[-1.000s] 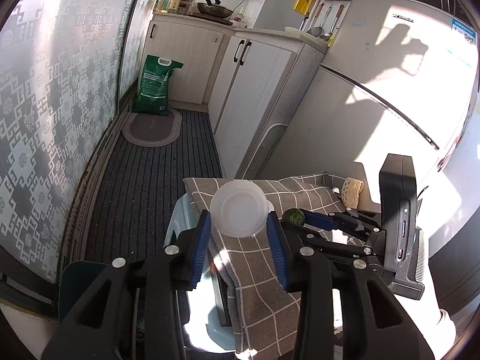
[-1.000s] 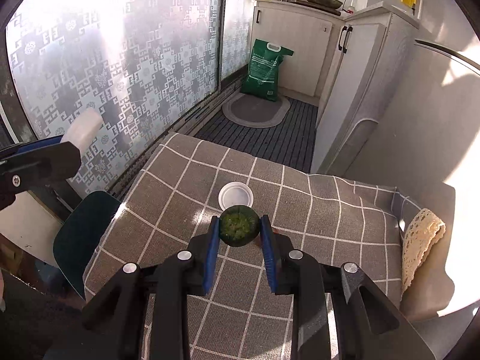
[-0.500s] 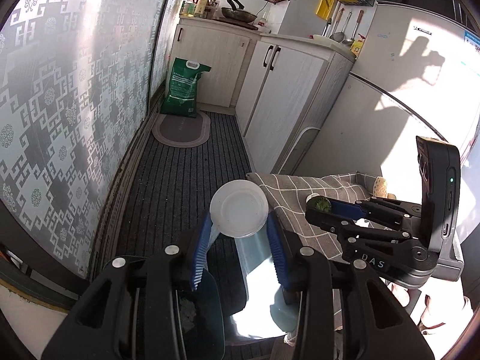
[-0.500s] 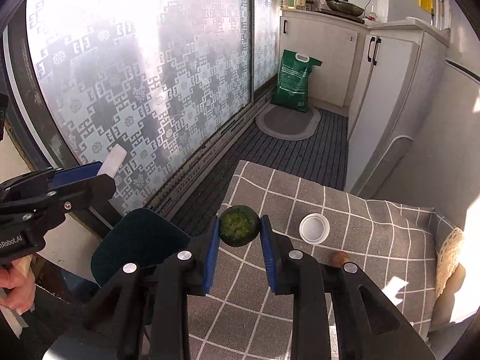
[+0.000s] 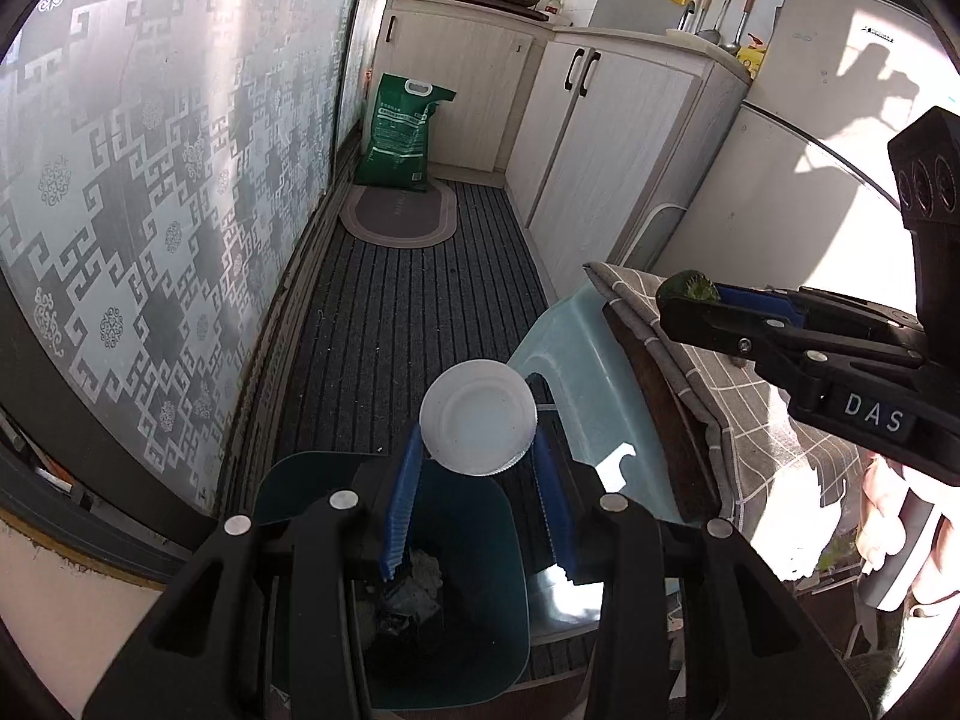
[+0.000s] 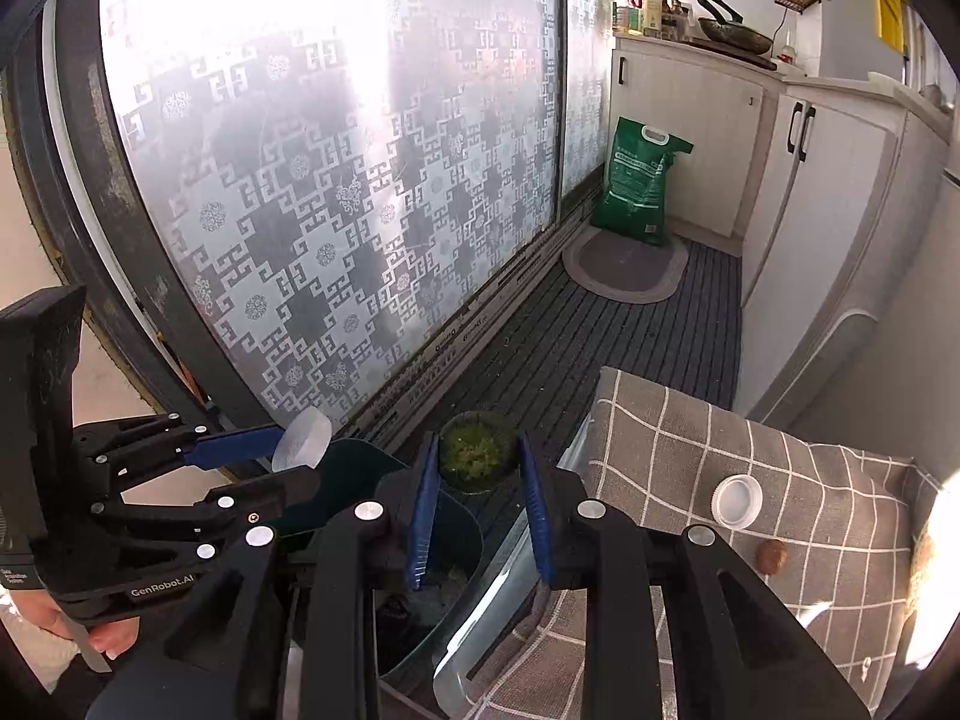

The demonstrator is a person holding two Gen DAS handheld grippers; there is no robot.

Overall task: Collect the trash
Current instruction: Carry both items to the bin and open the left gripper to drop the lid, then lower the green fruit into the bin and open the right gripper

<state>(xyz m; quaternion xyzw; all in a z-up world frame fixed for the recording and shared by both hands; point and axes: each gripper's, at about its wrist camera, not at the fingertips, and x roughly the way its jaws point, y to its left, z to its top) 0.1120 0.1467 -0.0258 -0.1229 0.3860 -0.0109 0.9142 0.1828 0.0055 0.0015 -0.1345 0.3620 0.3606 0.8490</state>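
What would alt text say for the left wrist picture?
The left gripper holds a white lid above an open bin on the kitchen floor. At right, the right gripper holds a green scrap beside a checked cloth.

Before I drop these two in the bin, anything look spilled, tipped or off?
Nothing spilled or tipped. The left gripper holds the white lid above the open bin; the right gripper holds the green piece. A small white lid and a brown scrap remain on the checked cloth.
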